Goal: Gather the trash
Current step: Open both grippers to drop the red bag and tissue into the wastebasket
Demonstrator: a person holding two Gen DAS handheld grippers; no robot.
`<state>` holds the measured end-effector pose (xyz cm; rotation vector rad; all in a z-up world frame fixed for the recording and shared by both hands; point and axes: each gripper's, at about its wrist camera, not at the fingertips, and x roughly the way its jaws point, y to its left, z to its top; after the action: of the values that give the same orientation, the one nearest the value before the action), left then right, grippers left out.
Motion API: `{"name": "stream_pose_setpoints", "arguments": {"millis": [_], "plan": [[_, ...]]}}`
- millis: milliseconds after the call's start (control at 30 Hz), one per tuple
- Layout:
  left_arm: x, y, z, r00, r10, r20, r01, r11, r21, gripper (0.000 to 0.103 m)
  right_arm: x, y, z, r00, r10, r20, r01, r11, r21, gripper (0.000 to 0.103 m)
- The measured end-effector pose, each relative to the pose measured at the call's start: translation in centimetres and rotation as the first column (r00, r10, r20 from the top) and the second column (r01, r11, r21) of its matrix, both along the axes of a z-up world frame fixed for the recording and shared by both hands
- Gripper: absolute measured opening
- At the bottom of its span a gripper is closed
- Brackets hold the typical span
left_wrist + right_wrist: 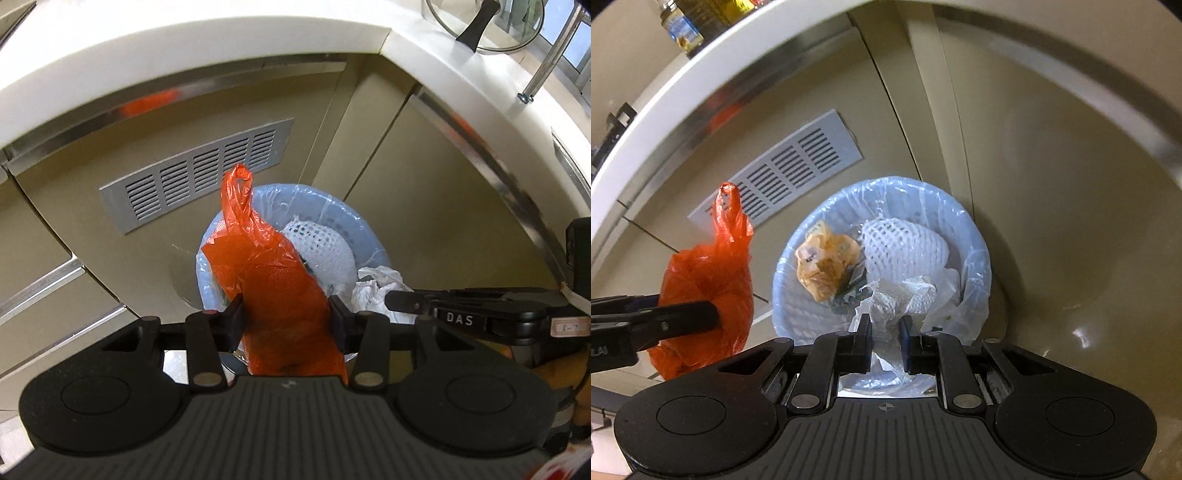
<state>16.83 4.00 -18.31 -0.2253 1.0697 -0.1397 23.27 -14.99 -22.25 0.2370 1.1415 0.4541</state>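
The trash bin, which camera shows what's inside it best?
The right wrist view: the trash bin sits open below, its contents visible. In the left wrist view the orange bag covers much of it.

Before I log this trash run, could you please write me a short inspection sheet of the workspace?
Surface: glossy beige floor under a white counter.
Job's things: orange bag; blue bin with clear liner, holding white foam netting, a crumpled yellow wrapper and crumpled white plastic.
Clutter: glass lid and bottles on the counter.
Grippers: left tool shut on the orange bag; right tool shut on the white plastic over the bin.
Cables: nothing seen.
Surroundings: beige cabinets, grey vent grille.
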Motion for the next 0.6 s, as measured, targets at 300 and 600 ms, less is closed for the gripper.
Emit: {"name": "stream_pose_setpoints", "arguments": {"millis": [300,600], "plan": [[0.9,0.3,-1.8,1.000,-0.015,-0.002,0.015,1.000,-0.004,0.042,1.8,1.5,-4.5,1.000,0.014,-0.020,-0.015,0.999,-0.049,0.016],[1.7,0.4,-2.9,1.000,-0.027,-0.012,0.028,1.000,0.004,0.042,2.9,3.2,-7.6,0.998,0.055,-0.035,-0.058,0.995,-0.086,0.016]]}}
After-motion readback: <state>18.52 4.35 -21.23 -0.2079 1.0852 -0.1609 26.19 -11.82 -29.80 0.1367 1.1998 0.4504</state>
